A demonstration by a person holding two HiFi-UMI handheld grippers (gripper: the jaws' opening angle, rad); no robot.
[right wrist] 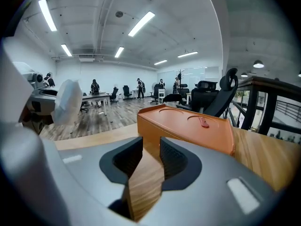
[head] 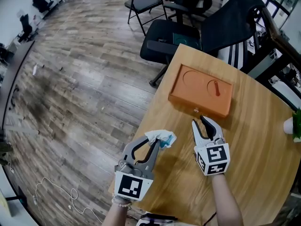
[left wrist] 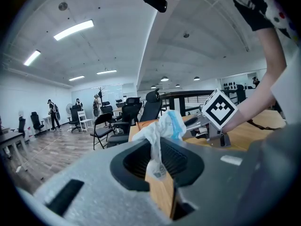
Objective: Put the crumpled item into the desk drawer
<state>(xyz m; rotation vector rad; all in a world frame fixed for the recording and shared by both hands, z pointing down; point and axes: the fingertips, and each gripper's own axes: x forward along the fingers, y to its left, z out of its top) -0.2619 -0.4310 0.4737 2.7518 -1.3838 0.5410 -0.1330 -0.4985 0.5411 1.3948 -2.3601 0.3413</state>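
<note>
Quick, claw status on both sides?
Left claw: closed on the crumpled item.
Right claw: open, empty, facing the orange drawer box.

Smooth wood table (head: 263,142), matt orange plastic desk drawer (head: 201,89), thin papery crumpled item (head: 161,138).

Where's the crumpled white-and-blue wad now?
Head view: the wad is pinched in the left gripper at the wooden table's left edge, left of the right gripper, short of the orange box.

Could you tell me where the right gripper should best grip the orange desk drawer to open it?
Probably the small knob on the near face of the orange desk drawer, approached from the person's side. It is the only part that juts out; the open right gripper faces it.
</note>
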